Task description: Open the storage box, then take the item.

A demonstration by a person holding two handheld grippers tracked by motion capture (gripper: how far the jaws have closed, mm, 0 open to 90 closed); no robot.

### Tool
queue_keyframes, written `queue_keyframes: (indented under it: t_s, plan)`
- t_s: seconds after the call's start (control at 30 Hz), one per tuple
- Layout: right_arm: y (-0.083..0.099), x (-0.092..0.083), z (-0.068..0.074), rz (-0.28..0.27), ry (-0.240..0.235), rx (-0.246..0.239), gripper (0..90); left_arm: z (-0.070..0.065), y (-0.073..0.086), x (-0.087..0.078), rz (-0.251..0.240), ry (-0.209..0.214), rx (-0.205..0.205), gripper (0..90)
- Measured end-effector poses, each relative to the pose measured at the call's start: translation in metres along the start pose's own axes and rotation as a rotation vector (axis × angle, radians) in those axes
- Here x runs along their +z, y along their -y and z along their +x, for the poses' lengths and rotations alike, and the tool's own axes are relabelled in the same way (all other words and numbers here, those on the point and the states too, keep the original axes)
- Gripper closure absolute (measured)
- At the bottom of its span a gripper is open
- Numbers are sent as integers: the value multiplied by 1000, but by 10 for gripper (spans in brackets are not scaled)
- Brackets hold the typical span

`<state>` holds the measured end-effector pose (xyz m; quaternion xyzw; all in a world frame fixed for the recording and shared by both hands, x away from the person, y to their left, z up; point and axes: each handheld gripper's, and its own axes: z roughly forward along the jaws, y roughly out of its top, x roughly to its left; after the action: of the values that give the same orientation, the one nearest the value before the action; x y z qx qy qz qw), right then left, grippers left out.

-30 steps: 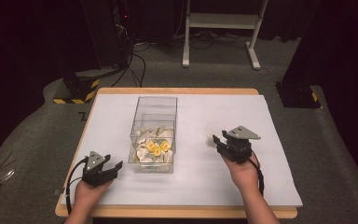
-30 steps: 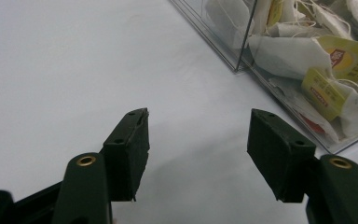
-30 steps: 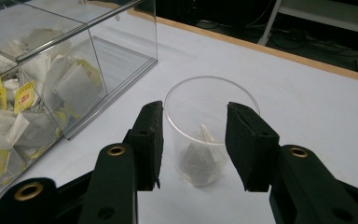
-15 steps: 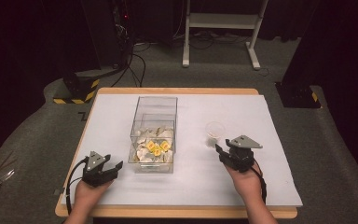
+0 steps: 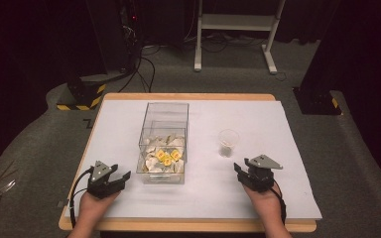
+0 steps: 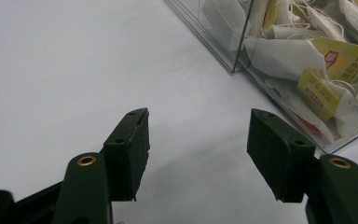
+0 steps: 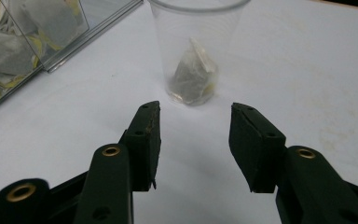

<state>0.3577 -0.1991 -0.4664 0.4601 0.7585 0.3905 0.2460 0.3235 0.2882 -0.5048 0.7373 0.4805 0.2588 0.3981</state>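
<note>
**Cup with a tea bag in it, both grippers parked empty**

So the thing in play here is the clear plastic cup (image 5: pixel 228 142), standing upright on the white table cover (image 5: pixel 258 119) with its mouth facing straight up, long axis vertical. It sits to the right of the clear box (image 5: pixel 163 144), well apart from it, roughly level with the box's middle. Inside the cup there's one tea bag (image 7: pixel 192 74), slumped at the bottom with one corner poking up toward the rim, so it's tilted rather than lying flat.

The right gripper (image 5: pixel 248 171) is just on the near side of the cup, a bit to its right, pointed at it. Jaws are partway open with nothing between them; in the right gripper view the cup stands just beyond the tips, not touched.

The left gripper (image 5: pixel 116 179) rests on the near left side of the box, close to its front corner, not touching. Jaws also about half open and empty.

The box is full of more tea bags (image 6: pixel 326 56), white pouches with yellow tags, heaped at its near end.
</note>
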Motion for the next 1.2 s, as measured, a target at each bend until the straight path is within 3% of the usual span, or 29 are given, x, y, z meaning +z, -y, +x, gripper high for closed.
queue_keyframes:
  t_s: [0.37,0.5,0.57,0.7,1.0,1.13,1.2]
  plan:
    - [13,2,-7,17,12,1,534,-2,1,-4,-27,6,7,385]
    - [14,5,-9,28,6,3,531,-3,1,-9,-43,34,-26,390]
    - [15,5,-10,30,6,1,530,-6,1,-12,-50,39,-20,387]
    - [17,7,-12,39,1,-15,513,-13,-4,-18,-77,45,3,363]
    - [19,6,-15,37,-6,-4,512,-23,-8,-32,-117,81,3,299]
    - [19,7,-17,39,-8,-3,512,-27,-9,-36,-138,104,-16,251]
    - [19,7,-18,37,-6,7,512,-28,-10,-36,-137,116,-5,237]
